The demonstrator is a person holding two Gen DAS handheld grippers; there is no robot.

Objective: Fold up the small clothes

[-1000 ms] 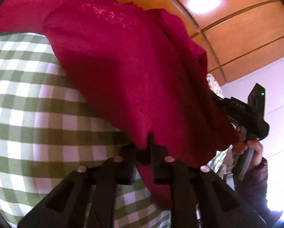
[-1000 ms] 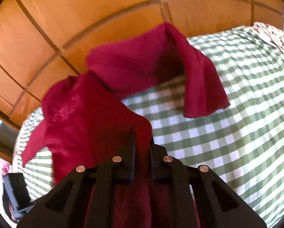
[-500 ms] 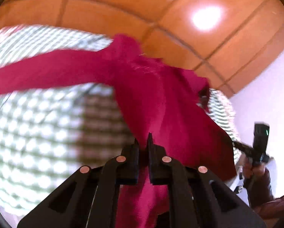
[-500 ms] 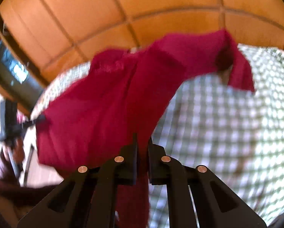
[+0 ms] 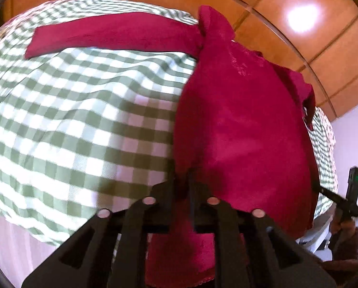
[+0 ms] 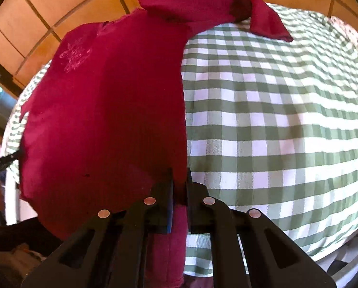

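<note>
Both mounted close behind the jaws, looking steeply down along them. Left wrist view: faces the red garment from its left edge, checked cloth to picture-left. Right wrist view: mirrored, cloth to picture-right. Shared: garment, cloth, probably the same tiled floor.

No words, numbers or brand marks can be read anywhere; the one sign-like mark is a pale, blurred decorative print on the chest of the red shirt, up and left of the claw, with no legible letters in it.
</note>
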